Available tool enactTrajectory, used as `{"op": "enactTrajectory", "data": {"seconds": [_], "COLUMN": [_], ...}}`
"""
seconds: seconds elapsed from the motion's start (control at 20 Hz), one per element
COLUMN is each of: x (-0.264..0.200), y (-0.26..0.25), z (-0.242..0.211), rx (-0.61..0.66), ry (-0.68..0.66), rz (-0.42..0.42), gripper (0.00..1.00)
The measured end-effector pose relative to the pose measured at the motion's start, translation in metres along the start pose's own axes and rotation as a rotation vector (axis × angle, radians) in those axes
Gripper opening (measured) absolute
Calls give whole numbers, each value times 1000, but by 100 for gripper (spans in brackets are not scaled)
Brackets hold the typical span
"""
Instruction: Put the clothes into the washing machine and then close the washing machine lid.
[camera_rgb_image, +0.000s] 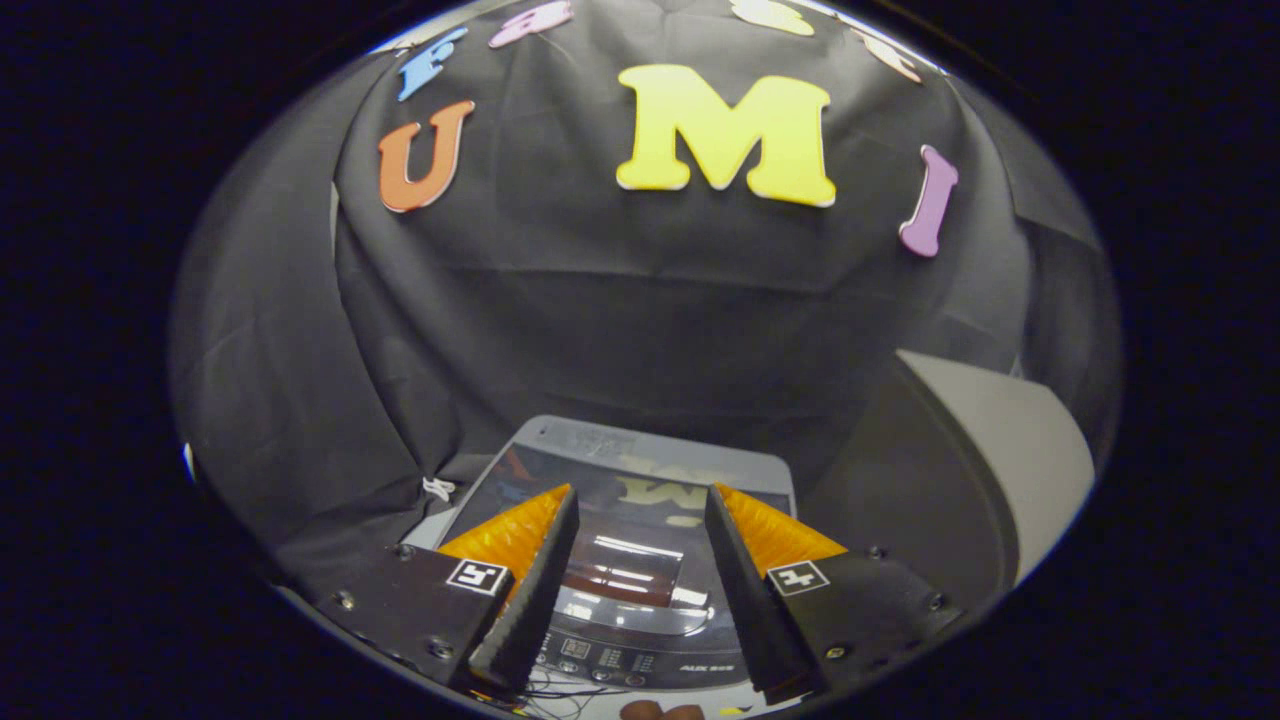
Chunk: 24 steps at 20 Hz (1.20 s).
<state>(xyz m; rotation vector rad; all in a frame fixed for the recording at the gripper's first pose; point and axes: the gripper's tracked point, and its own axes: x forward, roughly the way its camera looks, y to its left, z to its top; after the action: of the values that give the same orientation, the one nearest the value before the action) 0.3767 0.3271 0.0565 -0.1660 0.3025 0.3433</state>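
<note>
Hovering above the shut washing machine (640, 500), the gripper (640, 515) is being held open and empty.
Its glossy lid (630, 580) is being seen between the fingers, lying flat and closed; a grey box (990, 450) is standing just beside.

You have one gripper (640, 505) in hand, with two fingers (525, 575), parted with nothing between them. Each finger mount carries one square marker (477, 576), so that makes two markers. Below and ahead of the fingers you face one washing machine (640, 470), with one glossy lid (620, 500), lying flat and closed, and one control panel (640, 662) along its near edge. To your right stands one grey box (1000, 450). One black cloth wall (620, 320) hangs behind it all. One small white cord (438, 488) lies by the machine's left corner.
</note>
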Motion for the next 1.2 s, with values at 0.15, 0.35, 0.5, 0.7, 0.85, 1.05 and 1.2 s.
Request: {"op": "enactTrajectory", "data": {"seconds": [0.15,0.35,0.5,0.7,0.85,1.05,1.2], "x": [-65,-155,-224,-293,-314,-320,-321], "y": [-18,-61,-89,-109,-119,-127,-130], "z": [14,8,-17,-48,-67,-70,-64], "rx": [34,66,102,115,94,112,77], "ry": [-92,-186,-231,-283,-287,-288,-308], "rz": [16,-18,-63,-102,-126,-140,-145], "gripper": [80,80,81,81,82,85,86]}}
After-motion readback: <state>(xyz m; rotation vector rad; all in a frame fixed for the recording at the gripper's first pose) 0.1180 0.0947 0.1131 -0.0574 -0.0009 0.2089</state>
